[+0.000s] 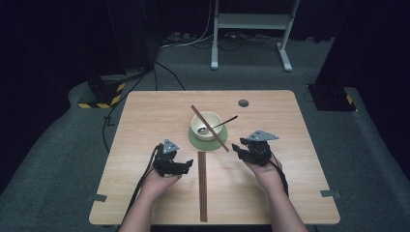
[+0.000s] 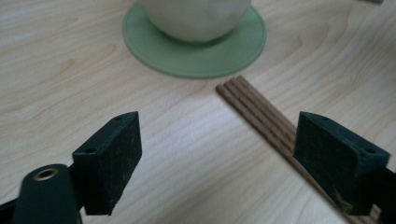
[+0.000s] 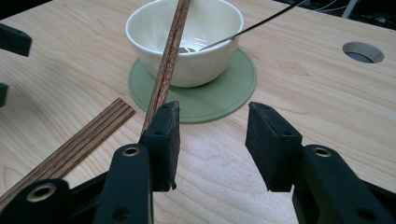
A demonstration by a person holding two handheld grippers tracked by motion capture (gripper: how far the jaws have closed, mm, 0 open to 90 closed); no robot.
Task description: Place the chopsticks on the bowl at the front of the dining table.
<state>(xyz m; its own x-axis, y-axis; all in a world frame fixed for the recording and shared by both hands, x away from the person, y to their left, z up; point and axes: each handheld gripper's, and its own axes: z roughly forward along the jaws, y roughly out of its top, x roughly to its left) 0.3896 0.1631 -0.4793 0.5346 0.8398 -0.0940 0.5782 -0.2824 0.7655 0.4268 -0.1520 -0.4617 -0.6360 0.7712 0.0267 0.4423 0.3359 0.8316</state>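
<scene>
Light wooden table (image 1: 145, 193) carries everything. Round green coaster (image 1: 194, 140) sits mid-table toward the far edge, under the cream ceramic bowl (image 1: 205, 122) so the wood is protected. A bundle of dark wooden chopsticks (image 1: 202, 186) is laid flat, running from the coaster to the near edge, within reach. A second chopstick set (image 1: 209, 128) is propped across the bowl rim; a black-handled spoon (image 1: 220, 123) is leaned inside. Left gripper (image 1: 189, 163) is held open, empty, beside the flat bundle. Right gripper (image 1: 238, 147) is held open, nothing clamped, by the propped set's low end.
</scene>
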